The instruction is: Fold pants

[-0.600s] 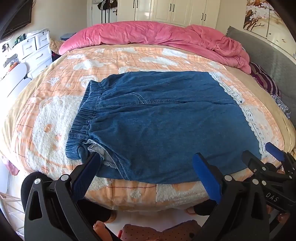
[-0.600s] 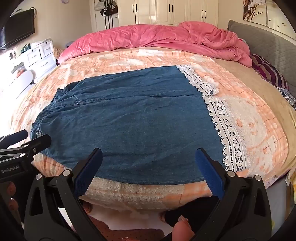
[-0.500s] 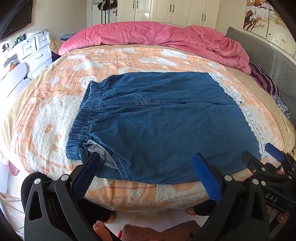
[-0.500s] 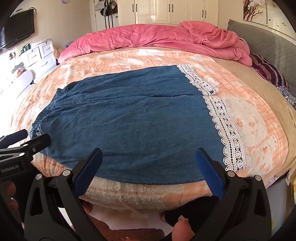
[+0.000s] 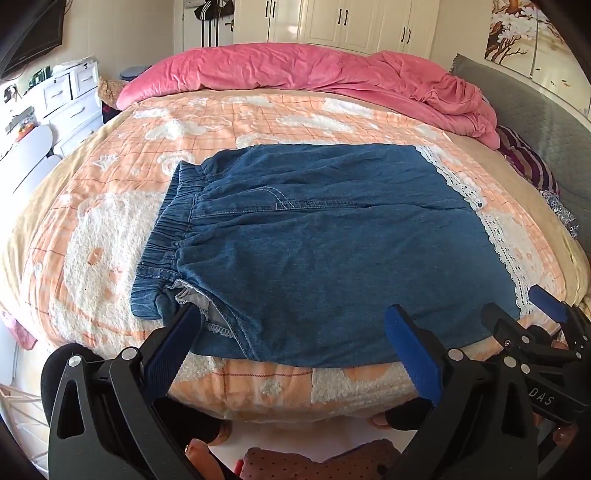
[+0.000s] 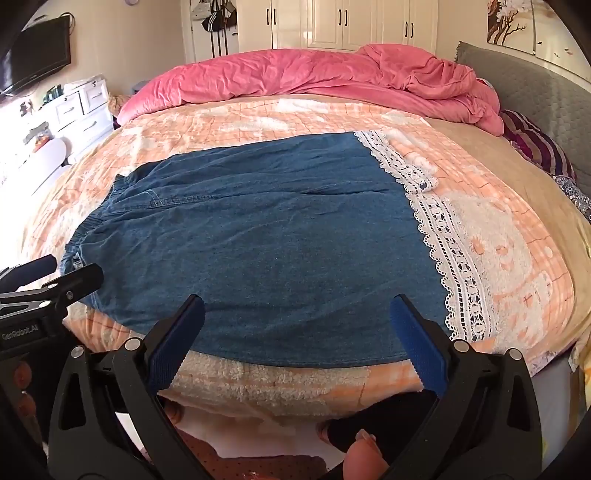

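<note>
Bedroom, bed with peach patterned blanket (image 5: 110, 236). Left gripper (image 5: 291, 332) jaws spread wide, empty, hovering over near edge of denim pants (image 5: 314, 251). Right gripper (image 6: 295, 321) likewise wide, empty. Pants flat, waistband left, lace hem (image 6: 454, 258) right. Pink duvet (image 5: 314, 70) behind.

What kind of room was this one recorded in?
A home bedroom, most likely: a bed with a pink duvet bunched along the far side, white wardrobe doors behind it, and a white chest of drawers by the wall.
</note>
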